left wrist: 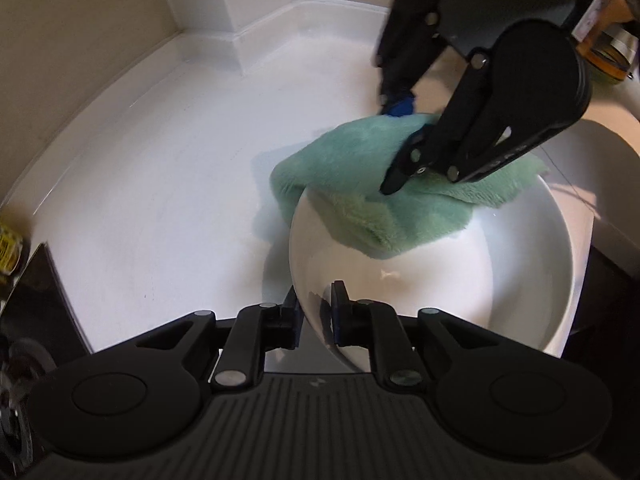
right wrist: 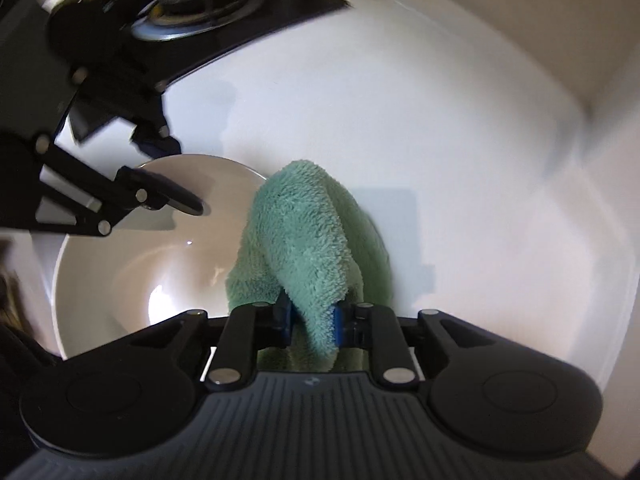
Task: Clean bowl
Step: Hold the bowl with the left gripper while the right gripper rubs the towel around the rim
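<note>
I cannot see the bowl's (left wrist: 520,280) far rim under the green cloth (left wrist: 360,184); the stove burner (right wrist: 200,4) beyond the bowl is motion-blurred.

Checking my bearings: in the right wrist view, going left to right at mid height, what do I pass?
Left tongs gripping the rim → white bowl → green cloth held by the right tongs → bare white countertop.

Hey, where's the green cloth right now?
The green cloth is pinched in the right tongs, draped over the white bowl's far rim, opposite the left tongs gripping its near rim.
</note>
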Available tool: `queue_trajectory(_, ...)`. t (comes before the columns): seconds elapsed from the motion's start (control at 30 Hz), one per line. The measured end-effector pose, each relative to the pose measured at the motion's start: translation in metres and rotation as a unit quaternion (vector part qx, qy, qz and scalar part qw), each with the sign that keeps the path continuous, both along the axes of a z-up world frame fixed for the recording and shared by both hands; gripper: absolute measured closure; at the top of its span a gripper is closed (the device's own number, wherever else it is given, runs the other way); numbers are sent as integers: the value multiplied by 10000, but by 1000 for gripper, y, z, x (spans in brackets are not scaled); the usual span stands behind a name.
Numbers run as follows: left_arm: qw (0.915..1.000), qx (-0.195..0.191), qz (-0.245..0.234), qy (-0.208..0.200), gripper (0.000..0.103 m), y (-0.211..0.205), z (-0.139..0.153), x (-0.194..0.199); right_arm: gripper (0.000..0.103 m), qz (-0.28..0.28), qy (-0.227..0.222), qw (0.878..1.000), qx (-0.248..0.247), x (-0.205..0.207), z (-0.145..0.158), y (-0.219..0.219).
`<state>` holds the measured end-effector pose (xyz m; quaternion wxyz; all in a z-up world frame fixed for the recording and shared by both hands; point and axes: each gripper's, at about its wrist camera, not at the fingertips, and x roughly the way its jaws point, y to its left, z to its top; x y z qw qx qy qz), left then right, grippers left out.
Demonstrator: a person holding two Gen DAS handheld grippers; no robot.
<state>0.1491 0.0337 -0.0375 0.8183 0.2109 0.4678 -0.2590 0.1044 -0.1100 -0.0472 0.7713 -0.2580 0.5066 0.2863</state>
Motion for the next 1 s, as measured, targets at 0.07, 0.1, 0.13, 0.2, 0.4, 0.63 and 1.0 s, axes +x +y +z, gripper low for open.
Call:
queue_trajectory(0.07, 9995, -82, 296, 51, 87, 2, -1, -2, 87, -414, 172, 9988, 218, 6, 2, -5)
queue_trajectory(0.1, 9989, -123, 444, 77, 82, 2, -1, -3, 87, -612, 194, 9974, 342, 6, 2, -8)
queue_trajectory(0.13, 9981, -163, 591, 102, 77, 3, -1, -5, 88, -802, 207, 9955, 459, 5, 2, -11)
queue_trajectory(0.2, 9956, -245, 887, 153, 77, 5, -2, -7, 89, -1292, 235, 9884, 759, -2, 1, -20)
queue_trajectory(0.4, 9826, -487, 1765, 305, 92, 9, -4, -14, 91, -2315, 213, 9638, 1304, -40, -5, -31)
queue_trajectory(0.63, 9976, -246, 602, 249, 92, -4, 6, -2, 86, -1047, 1024, 9866, 724, -38, -4, -35)
queue_trajectory(1.0, 9987, -125, -442, 232, 90, -21, 15, 10, 79, 1133, 276, 9930, -180, -3, -1, 18)
